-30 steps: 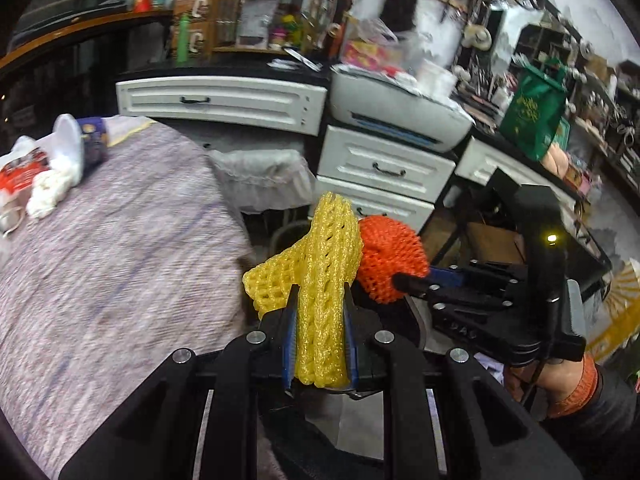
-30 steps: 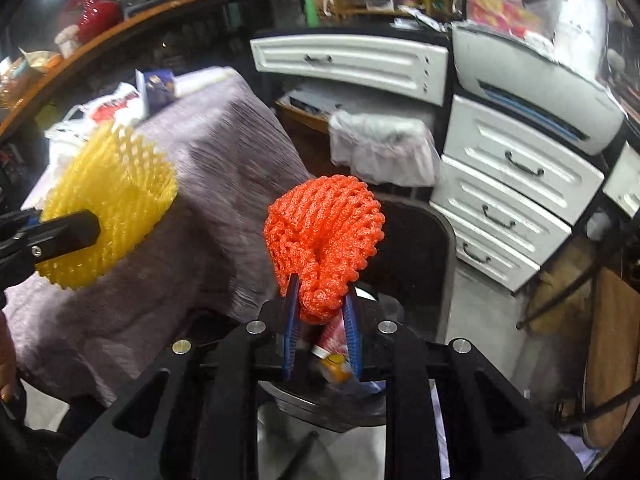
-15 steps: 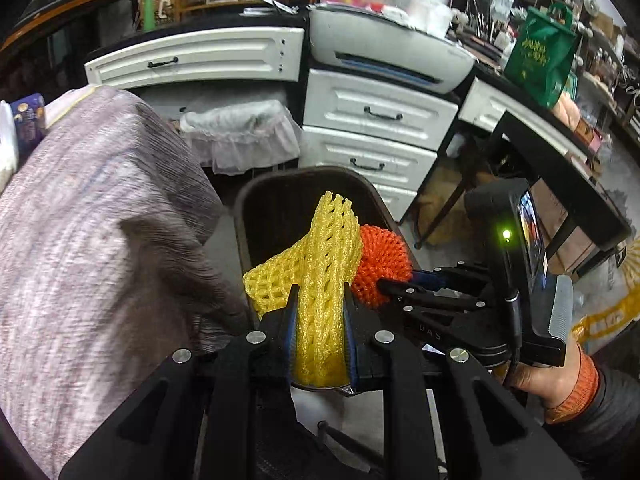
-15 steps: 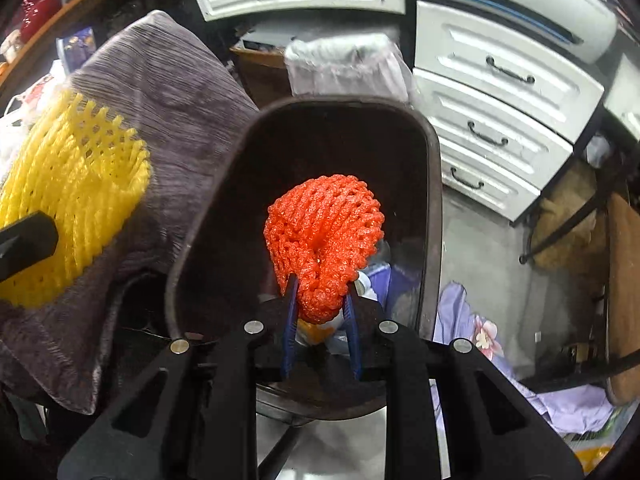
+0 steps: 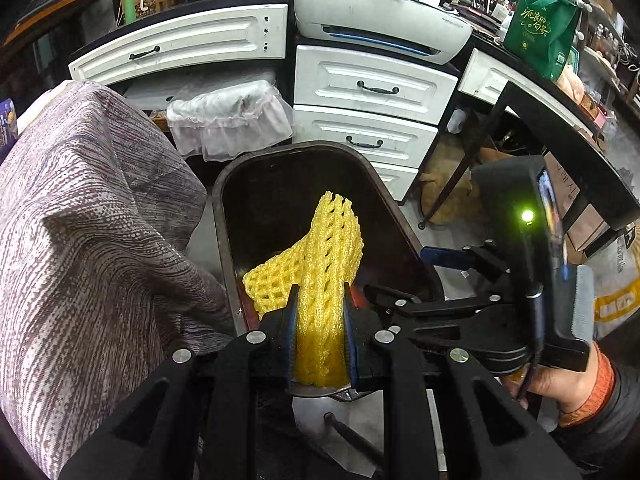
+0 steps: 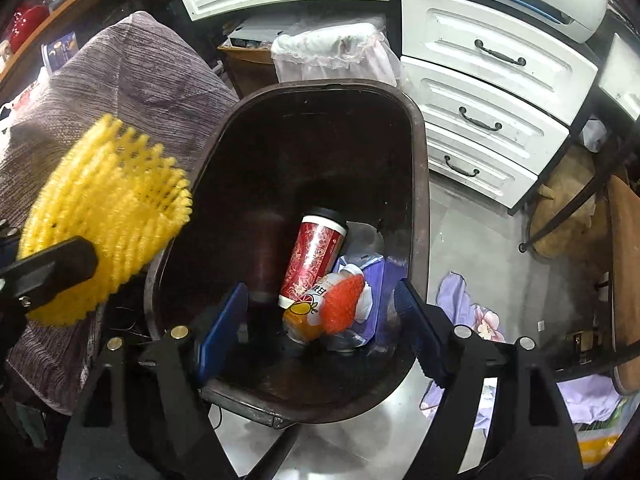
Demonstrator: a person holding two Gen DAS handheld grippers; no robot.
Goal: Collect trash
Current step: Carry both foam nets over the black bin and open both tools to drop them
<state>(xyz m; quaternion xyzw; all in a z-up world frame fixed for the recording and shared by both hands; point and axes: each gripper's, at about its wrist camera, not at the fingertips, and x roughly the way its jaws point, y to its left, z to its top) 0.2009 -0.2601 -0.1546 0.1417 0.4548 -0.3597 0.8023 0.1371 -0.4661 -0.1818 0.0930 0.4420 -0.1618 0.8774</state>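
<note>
My left gripper [image 5: 320,320] is shut on a yellow foam net [image 5: 320,268] and holds it over the near rim of a dark brown trash bin [image 5: 384,196]. From the right wrist view that yellow foam net [image 6: 108,216] hangs at the bin's [image 6: 416,184] left edge. My right gripper [image 6: 320,324] sits above the bin with its jaws opening and nothing between them. The orange foam net [image 6: 342,304] lies at the bin's bottom beside a red cup [image 6: 312,260] and an orange bottle [image 6: 304,312]. In the left wrist view the right gripper [image 5: 404,276] stands to the right, a hand [image 5: 560,388] holding it.
A table under grey-purple cloth [image 5: 80,240] stands left of the bin. White drawers [image 5: 372,112] and a printer [image 5: 380,20] are behind it, with a lined white basket [image 5: 228,120] to the left. Cloth with flowers [image 6: 472,312] lies on the floor at right.
Both grippers came down over the bin. The right gripper's jaws spread apart and the orange net dropped into the bin. The left gripper kept its hold on the yellow net.
</note>
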